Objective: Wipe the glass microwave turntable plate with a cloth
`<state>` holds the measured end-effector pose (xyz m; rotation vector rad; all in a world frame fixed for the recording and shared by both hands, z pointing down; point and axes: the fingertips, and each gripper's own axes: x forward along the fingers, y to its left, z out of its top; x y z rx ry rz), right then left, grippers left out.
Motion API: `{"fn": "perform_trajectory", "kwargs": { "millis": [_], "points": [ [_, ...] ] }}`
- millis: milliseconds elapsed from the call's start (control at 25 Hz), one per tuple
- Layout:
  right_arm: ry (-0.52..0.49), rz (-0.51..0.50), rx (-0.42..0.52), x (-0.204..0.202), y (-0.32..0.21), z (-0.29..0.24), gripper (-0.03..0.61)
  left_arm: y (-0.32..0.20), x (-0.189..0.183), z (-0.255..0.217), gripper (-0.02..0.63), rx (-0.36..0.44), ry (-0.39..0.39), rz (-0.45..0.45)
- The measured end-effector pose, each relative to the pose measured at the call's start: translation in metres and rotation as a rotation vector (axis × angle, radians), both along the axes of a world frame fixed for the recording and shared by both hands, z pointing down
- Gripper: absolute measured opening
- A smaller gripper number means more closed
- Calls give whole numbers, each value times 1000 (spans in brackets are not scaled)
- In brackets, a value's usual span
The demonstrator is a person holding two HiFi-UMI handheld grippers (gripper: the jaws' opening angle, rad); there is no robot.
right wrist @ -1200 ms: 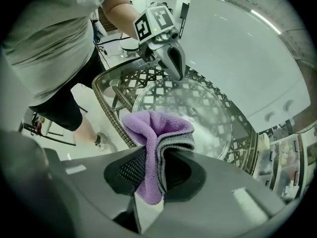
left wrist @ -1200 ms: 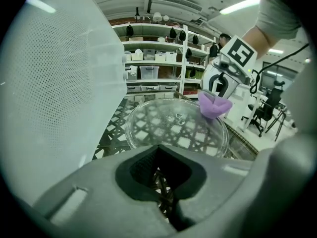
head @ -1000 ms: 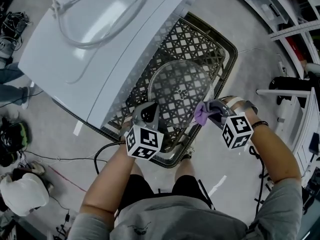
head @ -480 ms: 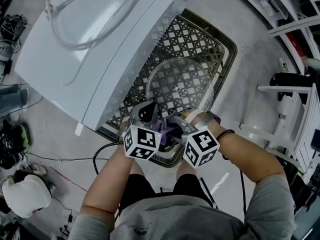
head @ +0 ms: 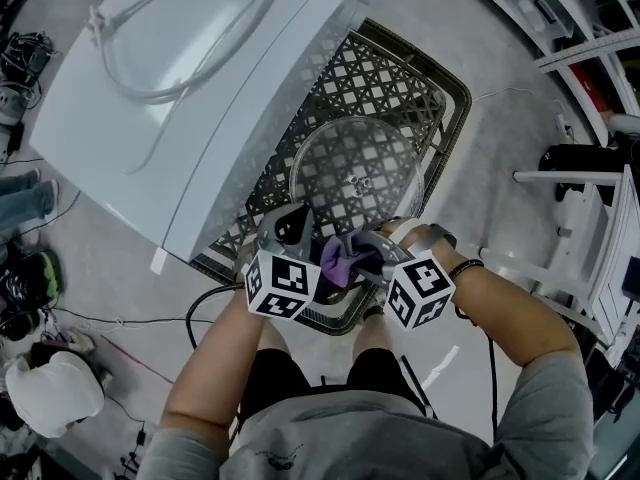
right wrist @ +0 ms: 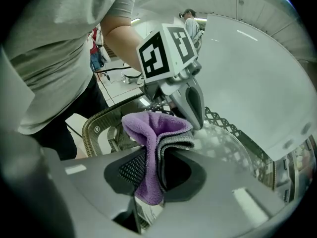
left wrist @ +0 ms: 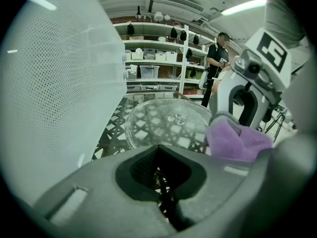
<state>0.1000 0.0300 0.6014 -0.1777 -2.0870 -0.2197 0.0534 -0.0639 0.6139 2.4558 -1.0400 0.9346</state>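
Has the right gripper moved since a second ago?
Yes. The right gripper, shut on the purple cloth, has swung left along the near rim of the basket, close beside the left gripper holding the glass plate.

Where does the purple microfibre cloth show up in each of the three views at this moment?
Head view: purple microfibre cloth low centre, at the near edge of the plate.
Left gripper view: right of centre, above the jaws.
Right gripper view: centre, pinched between the jaws.
Shared landmark: clear round glass turntable plate, next to the cloth in every view.
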Motion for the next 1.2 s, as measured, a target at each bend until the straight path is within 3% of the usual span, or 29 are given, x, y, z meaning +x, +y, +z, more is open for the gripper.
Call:
{"fn": "perform_trajectory", "kwargs": {
  "millis": [440, 920, 1200],
  "points": [
    [206, 105, 47, 114, -34, -1, 94, 0, 0, 0, 0, 6, -1, 3],
    [183, 146, 68, 114, -36, 1, 94, -1, 0, 0, 0, 4, 5, 2],
    [119, 235, 51, 111, -39, -6, 98, 0, 6, 6, 0, -43, 24, 1]
  ]
}}
